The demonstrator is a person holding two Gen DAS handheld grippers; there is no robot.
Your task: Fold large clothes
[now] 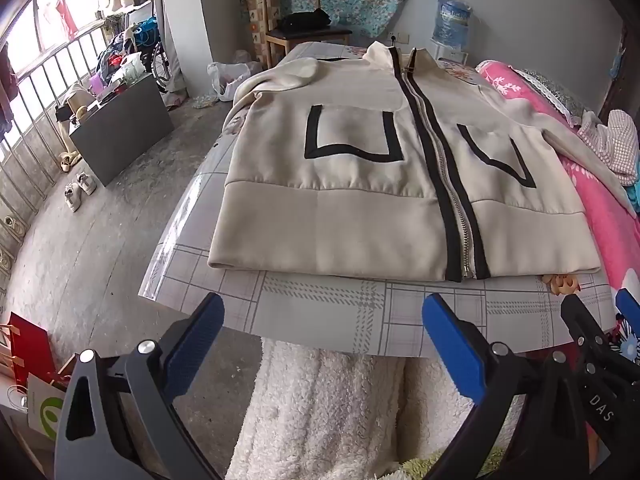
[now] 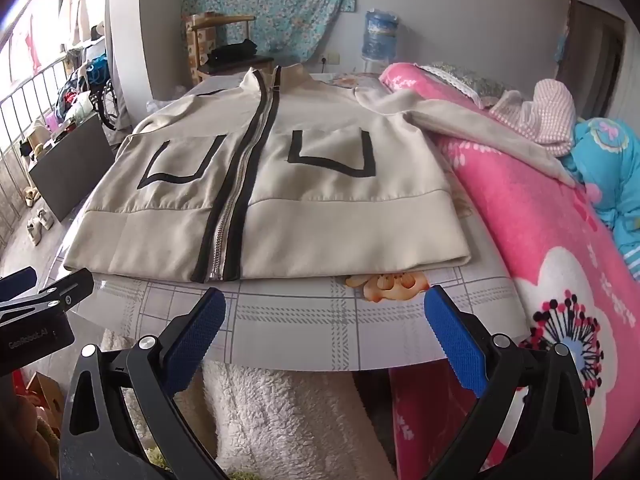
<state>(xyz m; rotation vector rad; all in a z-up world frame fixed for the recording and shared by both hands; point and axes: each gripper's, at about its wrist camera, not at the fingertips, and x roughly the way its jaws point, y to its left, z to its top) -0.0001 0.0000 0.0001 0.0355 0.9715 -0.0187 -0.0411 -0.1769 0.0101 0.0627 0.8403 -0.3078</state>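
A large cream jacket (image 1: 340,216) with a black-edged front zip and two black-outlined pockets lies flat, zipped, hem towards me, on a table with a checked cover (image 1: 320,316). It also shows in the right wrist view (image 2: 340,216). Its right sleeve (image 2: 480,128) stretches out over a pink blanket. Its left sleeve (image 1: 276,76) lies bent by the collar. My left gripper (image 1: 322,312) is open and empty, just short of the hem. My right gripper (image 2: 325,306) is open and empty, also short of the hem, to the left gripper's right.
A pink flowered blanket (image 2: 540,240) lies along the table's right side, with a pink checked cloth (image 2: 548,112) and blue clothing (image 2: 608,168) on it. A white fleece (image 1: 320,408) hangs below the table's near edge. A wooden chair (image 1: 296,20) stands beyond the table.
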